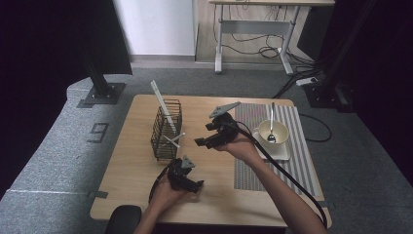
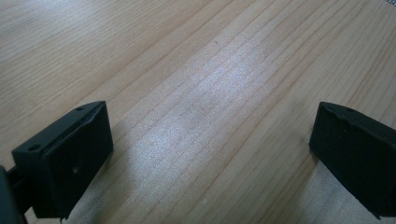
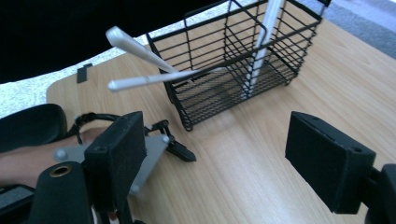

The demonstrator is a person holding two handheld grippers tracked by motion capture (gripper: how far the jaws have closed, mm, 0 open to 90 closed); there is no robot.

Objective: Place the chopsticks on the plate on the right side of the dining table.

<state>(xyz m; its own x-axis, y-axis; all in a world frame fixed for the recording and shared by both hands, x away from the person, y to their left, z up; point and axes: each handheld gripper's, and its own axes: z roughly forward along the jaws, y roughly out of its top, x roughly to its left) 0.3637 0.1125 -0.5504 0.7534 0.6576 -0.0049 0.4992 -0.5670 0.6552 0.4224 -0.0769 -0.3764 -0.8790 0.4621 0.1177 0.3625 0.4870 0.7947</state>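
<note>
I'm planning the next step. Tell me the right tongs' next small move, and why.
Probably swing the right tongs toward the spoon standing in the cup: they are open and empty, the wire basket holds three white utensils, and the spoon remains outside it.

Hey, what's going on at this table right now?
A person holds a gripper in each hand at a wooden table. The right gripper hangs open and empty beside a black wire basket that holds white utensils. The left gripper rests open near the table's front edge. To the right, a cup with a spoon sits on a striped mat.
</note>
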